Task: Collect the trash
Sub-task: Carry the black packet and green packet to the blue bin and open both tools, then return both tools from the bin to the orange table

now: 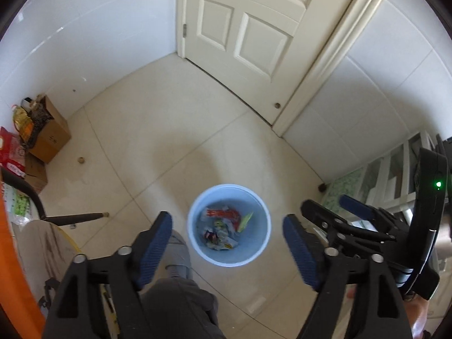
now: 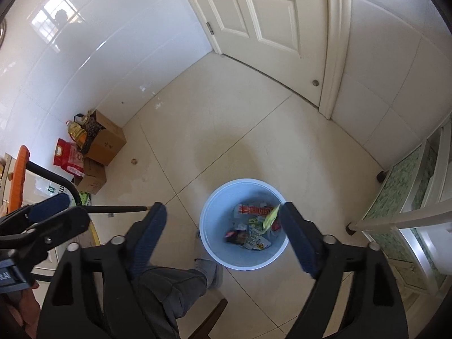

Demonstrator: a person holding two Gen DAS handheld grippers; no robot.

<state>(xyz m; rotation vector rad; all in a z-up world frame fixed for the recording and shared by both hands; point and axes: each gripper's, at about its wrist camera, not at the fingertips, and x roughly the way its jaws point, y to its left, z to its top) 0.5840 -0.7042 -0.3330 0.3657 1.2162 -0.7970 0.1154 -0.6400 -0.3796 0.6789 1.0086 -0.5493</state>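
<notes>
While both tools hang above the floor, the left gripper (image 1: 227, 250) gapes wide and empty; the pale blue trash bin (image 1: 197, 243), wrappers (image 1: 223, 227) inside, sits below; the right gripper (image 2: 223, 236) is equally spread, holding nothing, presumably after dropping.

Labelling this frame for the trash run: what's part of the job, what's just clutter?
Job:
- blue bin on the floor
- wrappers inside it
- left gripper, jaws open, empty
- right gripper, jaws open, empty

Clutter:
- cardboard box
- red bag
- oil bottle
- door
- cabinet
</notes>
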